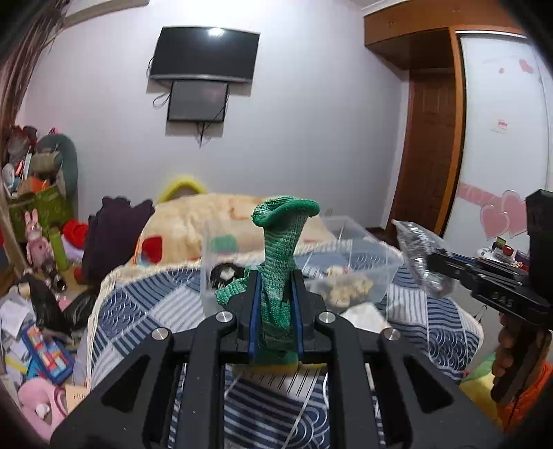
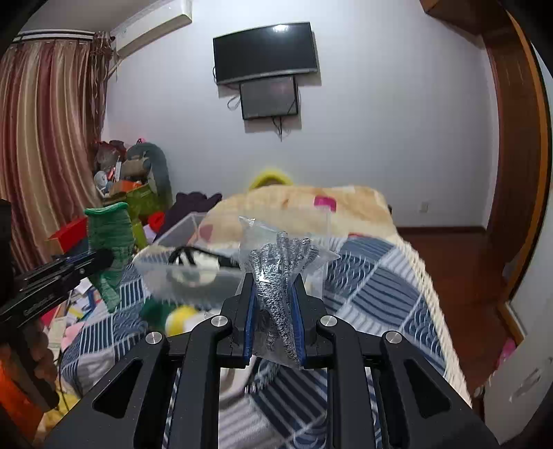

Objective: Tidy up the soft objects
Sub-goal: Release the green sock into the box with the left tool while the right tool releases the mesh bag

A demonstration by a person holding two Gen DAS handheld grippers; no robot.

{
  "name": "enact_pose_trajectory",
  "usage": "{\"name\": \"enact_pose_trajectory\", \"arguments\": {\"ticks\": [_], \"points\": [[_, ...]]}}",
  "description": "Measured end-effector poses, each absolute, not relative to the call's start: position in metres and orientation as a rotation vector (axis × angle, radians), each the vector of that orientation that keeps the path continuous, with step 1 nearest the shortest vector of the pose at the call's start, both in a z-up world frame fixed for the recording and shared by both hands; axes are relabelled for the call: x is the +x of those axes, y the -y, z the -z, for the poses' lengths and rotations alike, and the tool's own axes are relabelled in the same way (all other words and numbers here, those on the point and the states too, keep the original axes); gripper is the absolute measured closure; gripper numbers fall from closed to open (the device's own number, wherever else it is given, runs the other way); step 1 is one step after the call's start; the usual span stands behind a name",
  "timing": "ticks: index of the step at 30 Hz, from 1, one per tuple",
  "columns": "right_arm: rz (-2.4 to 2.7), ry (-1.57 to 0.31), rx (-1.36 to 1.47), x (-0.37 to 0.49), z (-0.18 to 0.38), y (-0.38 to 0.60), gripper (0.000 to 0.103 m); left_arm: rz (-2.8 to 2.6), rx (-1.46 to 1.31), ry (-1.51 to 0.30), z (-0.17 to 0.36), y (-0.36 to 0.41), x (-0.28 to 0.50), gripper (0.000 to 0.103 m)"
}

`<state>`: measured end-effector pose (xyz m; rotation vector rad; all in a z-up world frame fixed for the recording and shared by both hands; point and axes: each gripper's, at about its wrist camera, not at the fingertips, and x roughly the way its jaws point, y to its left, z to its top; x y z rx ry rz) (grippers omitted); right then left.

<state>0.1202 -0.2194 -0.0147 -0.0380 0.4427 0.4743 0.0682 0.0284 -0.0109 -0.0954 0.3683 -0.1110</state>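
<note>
- Green knit glove (image 1: pixel 280 248), ribbed at its flared cuff, stands upright above the bed, pinched between the blue-padded fingers of the left gripper (image 1: pixel 276 304), whose jaws are closed on its lower part; a loose finger of the knit droops off to the left.
- Speckled grey-and-white gloves sealed in a crinkled clear plastic bag (image 2: pixel 281 262) are clamped in the right gripper (image 2: pixel 274 311), the jaws shut on the bag's middle, its top corners fanning out above.
- Both items hang in the air just in front of a clear plastic bin (image 1: pixel 349 266), which sits on the blue-and-white patterned quilt (image 1: pixel 145 311) and already holds some small soft things, too blurred to name.
- Bin's near rim lies just beyond both sets of fingertips; the quilt's fringed edge falls away on either side, with wooden floor (image 2: pixel 459 262) open to the right.
- Left wrist view alone shows the floor clutter (image 1: pixel 31 331) on the bed's left and a white wardrobe door with pink hearts (image 1: pixel 501 214); right wrist view alone shows striped curtains (image 2: pixel 45 131) and a wall air conditioner (image 2: pixel 152 27).
- Each camera catches the other gripper at its edge.
</note>
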Motion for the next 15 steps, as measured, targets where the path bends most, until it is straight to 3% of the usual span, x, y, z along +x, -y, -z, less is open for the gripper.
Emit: {"name": "enact_pose_trajectory", "arguments": {"ticks": [7,15], "points": [[-0.467,-0.410,-0.034,0.148,0.001,0.202,0.086,0.098,-0.062,-0.322,-0.004,-0.026,0.093,0.087],[-0.474,-0.416,-0.091,0.167,0.001,0.174,0.086,0.060,-0.070,-0.387,0.007,-0.037,0.136,0.087]]}}
